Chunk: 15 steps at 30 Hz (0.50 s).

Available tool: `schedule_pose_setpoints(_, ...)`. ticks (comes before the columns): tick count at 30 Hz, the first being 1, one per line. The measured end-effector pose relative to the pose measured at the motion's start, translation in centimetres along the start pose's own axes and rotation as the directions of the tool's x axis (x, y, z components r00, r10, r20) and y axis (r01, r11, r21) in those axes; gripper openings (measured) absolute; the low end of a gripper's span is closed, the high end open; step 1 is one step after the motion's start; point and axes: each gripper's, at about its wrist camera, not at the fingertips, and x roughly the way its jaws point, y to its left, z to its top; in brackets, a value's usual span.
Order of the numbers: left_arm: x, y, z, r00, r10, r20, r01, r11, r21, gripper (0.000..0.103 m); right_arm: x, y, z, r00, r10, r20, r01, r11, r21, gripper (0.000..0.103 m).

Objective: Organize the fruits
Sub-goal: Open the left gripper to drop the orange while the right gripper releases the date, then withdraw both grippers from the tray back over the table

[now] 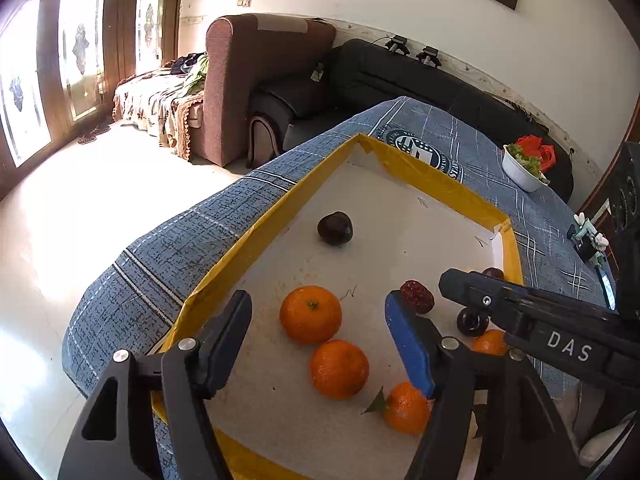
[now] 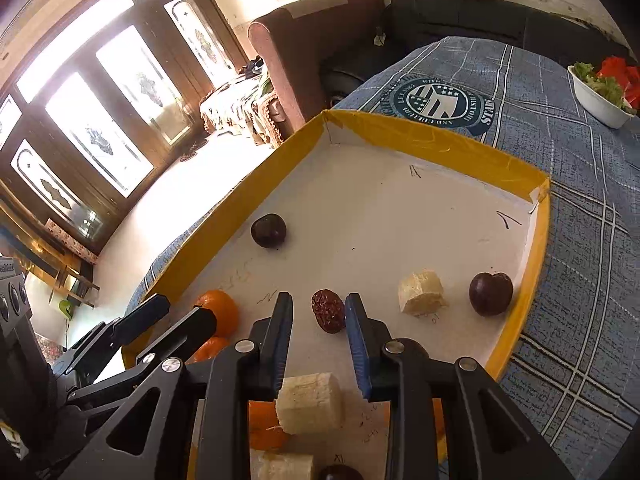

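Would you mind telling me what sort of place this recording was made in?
Most likely a home living room: a brown armchair, a black sofa along the wall, and a cloth-covered table.

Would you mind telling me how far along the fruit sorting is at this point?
Partly done: three oranges sit clustered at the near left of the tray. In hand: nothing is held. The left gripper is open over one orange, and the right gripper is narrowly open just short of the date. Left to do: the plums and banana pieces lie scattered.
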Motion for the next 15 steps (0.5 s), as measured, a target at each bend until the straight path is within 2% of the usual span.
schedule_pose_setpoints(7,-2.2,-1.6,-0.4,1.0,0.004,0.028,-0.005,1.0,0.03,0.073,-3.8,-0.9,-1.7,0.998,-0.023,0.061,0.022,1.0,0.014,0.036)
schedule_pose_setpoints(15,-5.5,-5.2,-1.8,0.997,-0.007,0.078,-0.002,0.993,0.117,0.074,-8.9,-3.1,-5.5,0.991,-0.044,0.124,0.036,0.997,0.068,0.038)
